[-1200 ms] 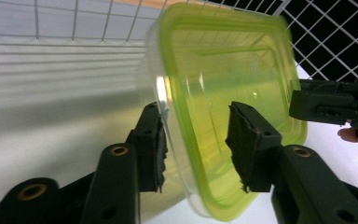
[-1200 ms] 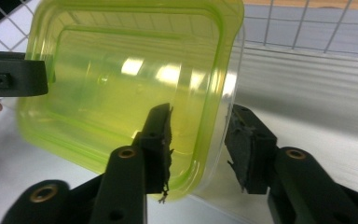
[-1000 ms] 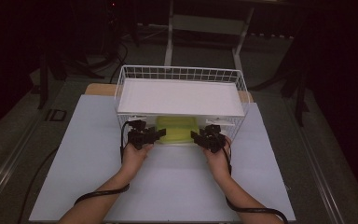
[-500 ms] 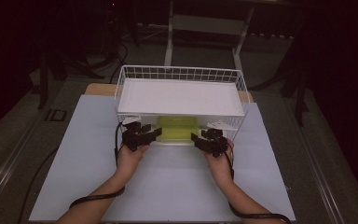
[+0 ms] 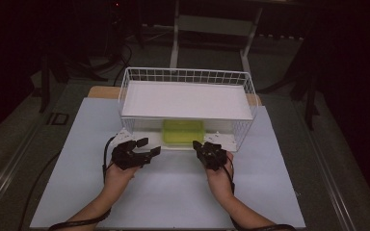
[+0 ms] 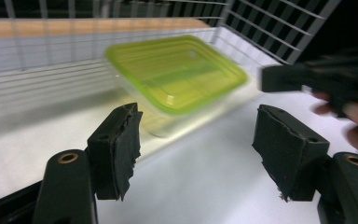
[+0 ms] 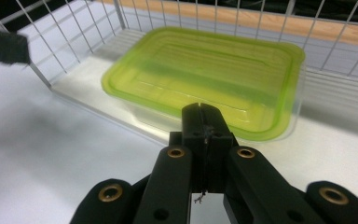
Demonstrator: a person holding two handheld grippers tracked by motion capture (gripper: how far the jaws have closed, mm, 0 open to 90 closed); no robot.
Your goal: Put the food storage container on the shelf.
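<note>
Left gripper (image 5: 147, 147): I see its jaws apart with nothing between them, and they've just been opening wider. It sits on the white table mat (image 5: 173, 197) just in front of the wire basket's (image 5: 188, 77) open front, left of centre, angled toward the container. In the left gripper view the two black pads (image 6: 116, 149) frame bare mat, with the green-lidded container (image 6: 177, 74) beyond them, clear of both.

Right gripper (image 7: 204, 122): jaws have just snapped together, pads meeting flat, nothing pinched. In the high view it (image 5: 211, 150) sits close to the basket's front edge, right of centre.

The container (image 5: 183, 131) rests on the basket floor under the white shelf (image 5: 188, 100), near the front opening, between the two grippers and touched by neither. Lid is on. Clear tub below the lid, contents not readable. In the right gripper view it lies just past the closed jaw tips.
</note>
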